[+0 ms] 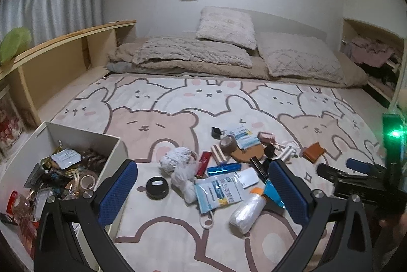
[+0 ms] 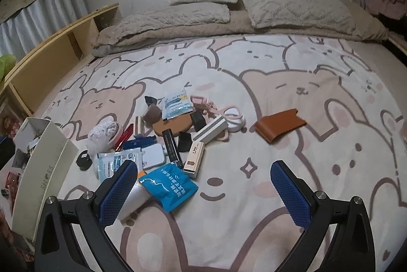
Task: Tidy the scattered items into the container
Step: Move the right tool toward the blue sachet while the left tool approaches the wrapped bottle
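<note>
A white cardboard box (image 1: pixel 84 137), part full of tape rolls and packets, stands at the left on the bed; its wall (image 2: pixel 45 157) also shows in the right wrist view. Scattered beside it lie a black round tin (image 1: pixel 157 187), a blue-white packet (image 1: pixel 218 193), a plastic-wrapped roll (image 1: pixel 248 211), a blue tube (image 1: pixel 223 168), a blue sachet (image 2: pixel 169 188) and a brown leather wallet (image 2: pixel 279 125). My left gripper (image 1: pixel 203 185) hangs open above the pile, holding nothing. My right gripper (image 2: pixel 203 185) is open and empty over the bedspread, right of the blue sachet.
The items lie on a bear-and-rabbit bedspread (image 2: pixel 292 63). Folded blankets and pillows (image 1: pixel 229 53) fill the far end. A wooden shelf unit (image 1: pixel 63 53) runs along the left side, and an alcove with clothes (image 1: pixel 368 53) is at the far right.
</note>
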Motion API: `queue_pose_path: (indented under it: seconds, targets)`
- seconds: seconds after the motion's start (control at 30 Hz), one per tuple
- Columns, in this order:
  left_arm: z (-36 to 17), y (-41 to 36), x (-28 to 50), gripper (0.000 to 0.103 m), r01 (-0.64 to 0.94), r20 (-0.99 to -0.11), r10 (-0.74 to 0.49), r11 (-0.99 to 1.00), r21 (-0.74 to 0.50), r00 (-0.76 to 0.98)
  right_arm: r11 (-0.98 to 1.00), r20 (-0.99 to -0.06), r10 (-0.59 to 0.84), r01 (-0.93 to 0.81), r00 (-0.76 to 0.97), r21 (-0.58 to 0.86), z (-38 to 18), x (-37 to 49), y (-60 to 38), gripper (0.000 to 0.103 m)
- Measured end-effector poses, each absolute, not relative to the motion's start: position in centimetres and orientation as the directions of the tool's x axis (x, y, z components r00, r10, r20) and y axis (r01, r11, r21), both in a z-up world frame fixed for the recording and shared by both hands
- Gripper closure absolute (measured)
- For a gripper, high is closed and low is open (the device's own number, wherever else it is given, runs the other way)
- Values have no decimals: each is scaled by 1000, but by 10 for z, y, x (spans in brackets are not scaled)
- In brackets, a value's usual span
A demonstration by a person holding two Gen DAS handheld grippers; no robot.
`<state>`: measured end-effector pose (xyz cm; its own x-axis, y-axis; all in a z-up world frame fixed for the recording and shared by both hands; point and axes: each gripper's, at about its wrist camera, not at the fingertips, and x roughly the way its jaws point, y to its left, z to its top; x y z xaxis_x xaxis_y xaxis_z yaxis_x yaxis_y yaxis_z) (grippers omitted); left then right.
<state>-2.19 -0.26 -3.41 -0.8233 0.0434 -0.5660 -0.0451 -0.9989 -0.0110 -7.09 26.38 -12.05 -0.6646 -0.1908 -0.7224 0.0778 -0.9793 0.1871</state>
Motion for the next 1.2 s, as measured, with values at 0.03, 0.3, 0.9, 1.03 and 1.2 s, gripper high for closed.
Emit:
queue_pose_path:
  seconds: [0.03, 0.3, 0.9, 1.03, 1.2]
  targets:
    - [-35, 2, -22, 0, -69, -565, 58, -998, -2, -823, -978, -728, -195, 72, -657, 197, -125, -73, 264, 0]
    - [-48, 31, -24, 0, -240, -616, 207, -970, -30, -760, -969, -747, -230, 79, -623, 232, -148, -85, 259, 0]
    - [-98, 51, -53, 0, -399, -715, 261, -916, 28, -649, -994, -790, -109, 52, -604, 97, -189, -113, 270, 0]
    - [-118, 55, -61, 0, -423, -757, 247, -905, 43, -605, -990, -800, -93, 139, -592, 12, -195, -111, 264, 0]
    - [-136, 57, -69, 0, -445, -788, 242, -894, 46, -567, -975, -830, -66, 212, -553, -64, -212, -109, 257, 0]
